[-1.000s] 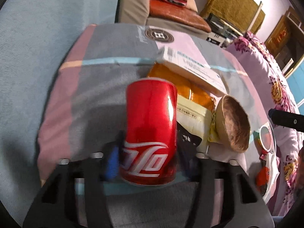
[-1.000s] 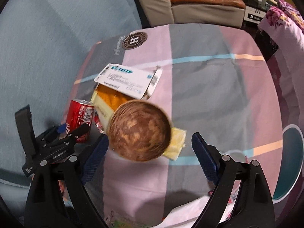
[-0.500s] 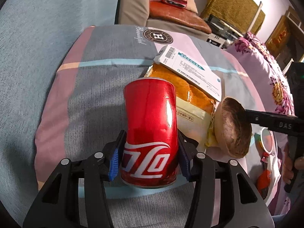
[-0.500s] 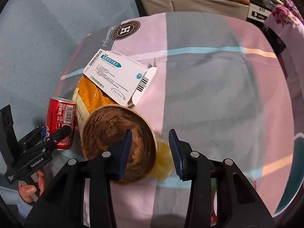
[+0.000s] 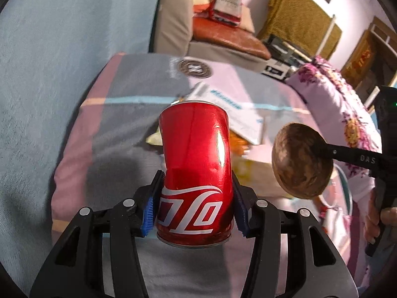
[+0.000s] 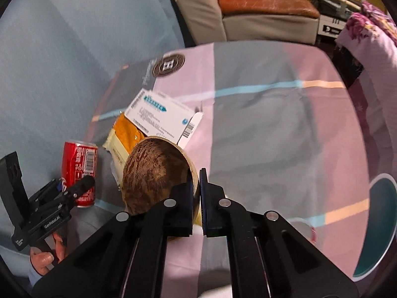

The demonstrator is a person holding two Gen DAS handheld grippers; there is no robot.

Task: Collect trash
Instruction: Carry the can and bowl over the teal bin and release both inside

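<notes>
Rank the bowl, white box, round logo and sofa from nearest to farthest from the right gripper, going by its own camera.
1. bowl: pinched by its rim in the right gripper.
2. white box: just beyond, left.
3. round logo: farther up the cloth.
4. sofa: top, beyond the cloth.

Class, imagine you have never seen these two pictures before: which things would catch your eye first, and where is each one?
First comes the red can, upright and clamped between the pads of the left gripper, filling the middle of the left wrist view. Next is the brown bowl, tipped on edge with its rim pinched in the shut right gripper. Behind it a white box lies on an orange packet on the striped cloth.
</notes>
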